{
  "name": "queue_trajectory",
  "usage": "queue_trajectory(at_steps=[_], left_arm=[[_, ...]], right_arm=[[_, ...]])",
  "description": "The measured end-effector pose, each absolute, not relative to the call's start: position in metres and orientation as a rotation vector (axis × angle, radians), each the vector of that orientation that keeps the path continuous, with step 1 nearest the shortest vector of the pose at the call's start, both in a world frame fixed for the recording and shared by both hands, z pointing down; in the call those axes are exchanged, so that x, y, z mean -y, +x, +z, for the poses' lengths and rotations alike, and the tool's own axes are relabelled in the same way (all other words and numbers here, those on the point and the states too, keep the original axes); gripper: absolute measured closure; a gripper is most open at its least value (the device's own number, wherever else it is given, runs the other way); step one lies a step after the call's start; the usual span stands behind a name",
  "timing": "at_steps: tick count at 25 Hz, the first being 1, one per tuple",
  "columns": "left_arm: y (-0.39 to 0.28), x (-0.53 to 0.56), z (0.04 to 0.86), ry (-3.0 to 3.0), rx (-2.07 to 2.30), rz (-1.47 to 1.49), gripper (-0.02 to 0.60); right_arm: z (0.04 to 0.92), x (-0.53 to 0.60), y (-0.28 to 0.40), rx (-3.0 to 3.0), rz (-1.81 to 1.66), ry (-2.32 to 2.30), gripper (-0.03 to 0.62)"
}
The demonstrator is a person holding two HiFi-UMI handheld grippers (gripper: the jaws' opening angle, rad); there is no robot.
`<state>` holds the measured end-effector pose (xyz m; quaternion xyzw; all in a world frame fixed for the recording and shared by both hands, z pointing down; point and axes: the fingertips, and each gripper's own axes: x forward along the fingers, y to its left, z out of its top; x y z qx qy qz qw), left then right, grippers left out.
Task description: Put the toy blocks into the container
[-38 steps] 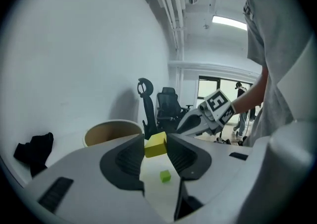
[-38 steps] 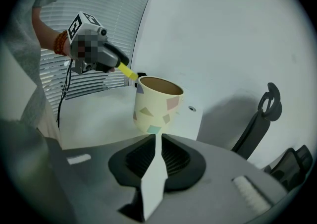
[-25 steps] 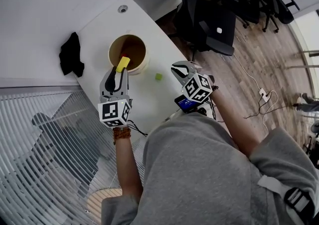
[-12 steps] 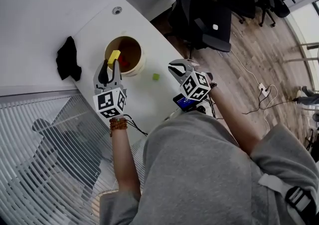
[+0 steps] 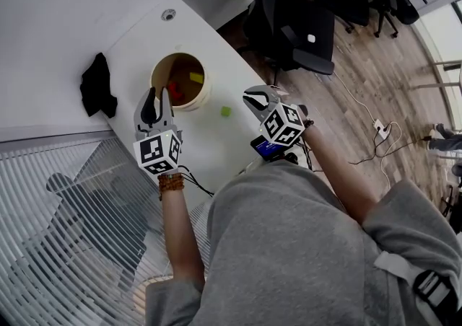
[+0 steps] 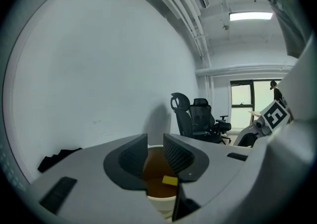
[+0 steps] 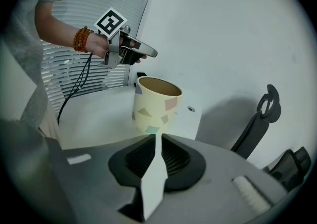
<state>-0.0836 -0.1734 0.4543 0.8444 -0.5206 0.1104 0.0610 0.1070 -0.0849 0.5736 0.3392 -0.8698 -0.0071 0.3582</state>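
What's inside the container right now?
A yellow block and a red block lie on the bottom of the container. Its near wall hides part of the bottom, so anything sitting there cannot be seen.

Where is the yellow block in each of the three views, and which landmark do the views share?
Head view: the yellow block lies upper left of centre, inside the container.
Left gripper view: the yellow block is at bottom centre, inside the container.
Right gripper view: not visible; the wall of the container hides it.
Shared landmark: the container.
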Motion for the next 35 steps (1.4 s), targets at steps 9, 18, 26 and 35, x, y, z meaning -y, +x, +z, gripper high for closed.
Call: queue_trajectory(at_steps=[9,18,26,35], left_arm=[[-0.101,0.158,0.465,2.5,1.616,0.35,0.489],[-0.099,0.137,0.476,2.521,1.63,0.375,0.503],[-0.084,0.117,0.503,2.526,1.549,0.426,0.503],[-0.095,0.1,0.518,2.467,1.548,0.433,0.503]], right_arm=[[0.576,0.086,0.102,2.245,-0.019,0.855,0.545],[0.579,0.088,0.104,2.238,-0.01,0.858,0.545],[0.586,0.086,0.105,2.232,0.001,0.844,0.545],[0.595,0.084,0.102,2.227,0.022,0.798,0.542]])
